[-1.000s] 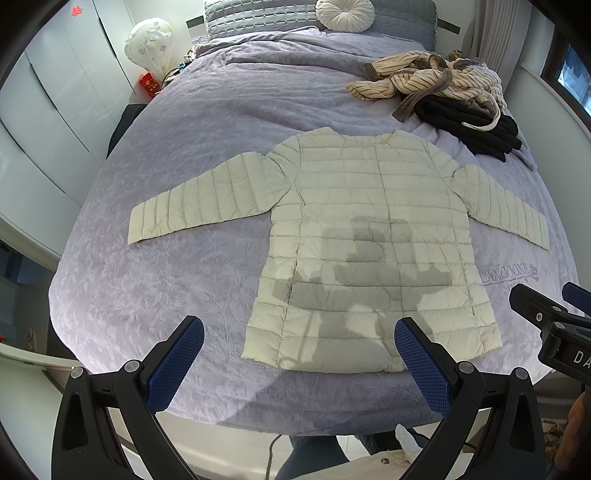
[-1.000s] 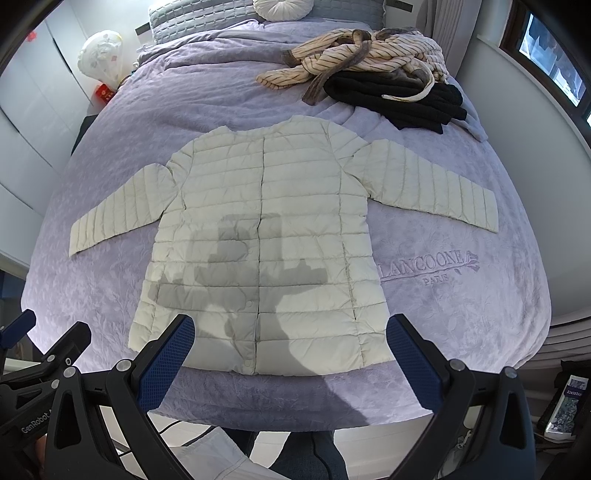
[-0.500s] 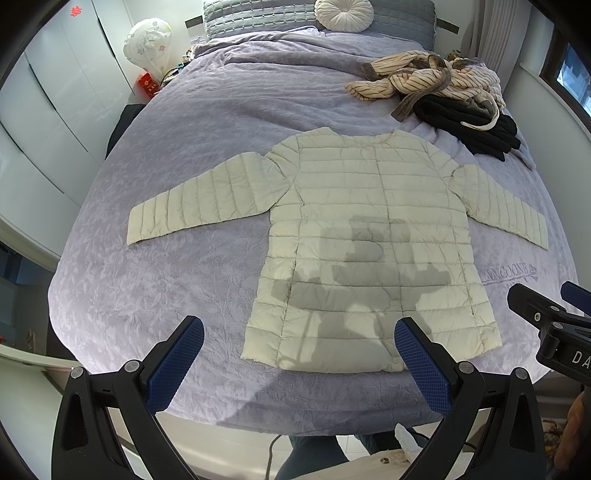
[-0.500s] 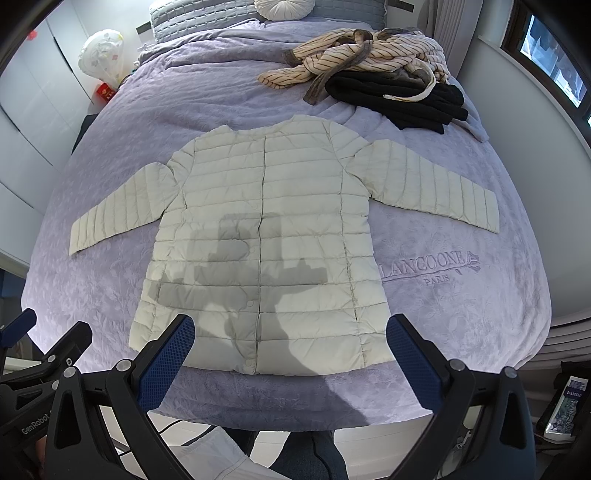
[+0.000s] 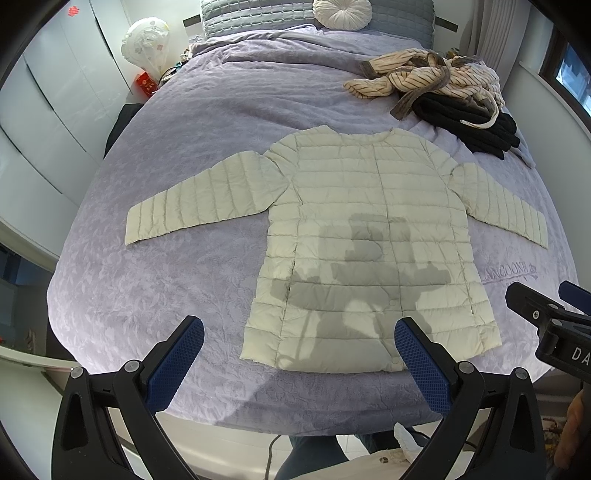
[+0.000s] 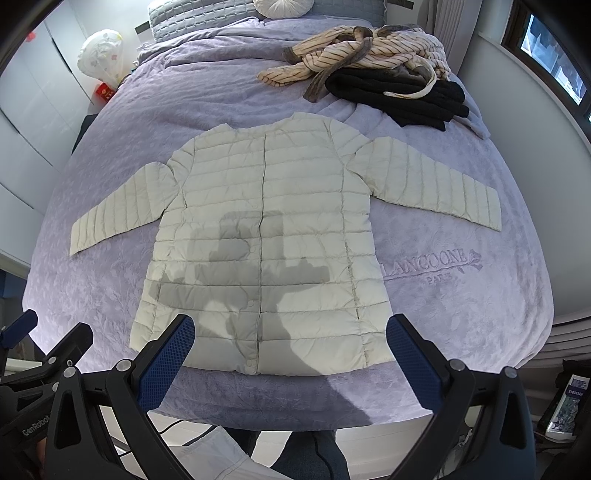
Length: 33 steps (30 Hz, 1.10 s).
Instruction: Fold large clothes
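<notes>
A cream quilted jacket (image 5: 369,221) lies flat, front up, on the lavender bed (image 5: 166,295), both sleeves spread out sideways; it also shows in the right wrist view (image 6: 266,229). My left gripper (image 5: 299,354) is open and empty, held above the foot of the bed near the jacket's hem. My right gripper (image 6: 291,354) is open and empty, also above the hem. Shadows of both grippers fall on the jacket's lower half. The right gripper shows at the right edge of the left wrist view (image 5: 554,325).
A heap of striped beige and black clothes (image 5: 443,92) lies at the bed's far right. Pillows (image 5: 317,14) sit at the headboard. White wardrobes (image 5: 44,110) stand on the left, a wall and window (image 6: 546,55) on the right.
Almost nothing. Both views have shifted very slightly; the jacket lies unmoved and both grippers stay open.
</notes>
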Tool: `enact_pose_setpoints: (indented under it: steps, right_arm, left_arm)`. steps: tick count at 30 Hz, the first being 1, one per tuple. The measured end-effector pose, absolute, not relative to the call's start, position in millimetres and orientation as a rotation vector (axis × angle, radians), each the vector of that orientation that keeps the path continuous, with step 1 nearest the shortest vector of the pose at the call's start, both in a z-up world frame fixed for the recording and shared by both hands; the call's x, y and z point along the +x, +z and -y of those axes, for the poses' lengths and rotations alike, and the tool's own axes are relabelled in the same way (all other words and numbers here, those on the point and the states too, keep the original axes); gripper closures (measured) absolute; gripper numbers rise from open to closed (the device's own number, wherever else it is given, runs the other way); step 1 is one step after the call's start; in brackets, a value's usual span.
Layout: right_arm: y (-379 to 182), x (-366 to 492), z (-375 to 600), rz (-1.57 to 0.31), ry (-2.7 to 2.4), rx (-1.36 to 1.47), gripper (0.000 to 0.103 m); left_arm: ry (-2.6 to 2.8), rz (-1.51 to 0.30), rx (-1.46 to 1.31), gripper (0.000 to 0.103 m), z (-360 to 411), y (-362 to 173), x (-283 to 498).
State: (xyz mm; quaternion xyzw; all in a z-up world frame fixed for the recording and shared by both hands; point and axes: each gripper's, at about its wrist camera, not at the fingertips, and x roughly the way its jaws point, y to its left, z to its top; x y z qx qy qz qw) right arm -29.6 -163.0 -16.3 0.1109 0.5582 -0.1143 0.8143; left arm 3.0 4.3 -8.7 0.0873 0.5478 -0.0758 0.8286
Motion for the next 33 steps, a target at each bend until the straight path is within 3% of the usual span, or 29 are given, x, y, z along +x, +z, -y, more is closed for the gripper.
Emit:
enact_pose_setpoints:
  steps: [21, 33]
  right_arm:
    - [-35.8, 25.3, 144.7, -1.156, -0.221, 0.321, 0.000]
    - [-107.0, 92.7, 91.9, -1.340, -0.073, 0.350, 0.000]
  left_arm:
    - [-0.114, -1.186, 0.097, 0.000, -73.4, -41.5, 61.2]
    - [-0.079, -1.242, -0.149, 0.000, -162.7, -120.9, 123.3]
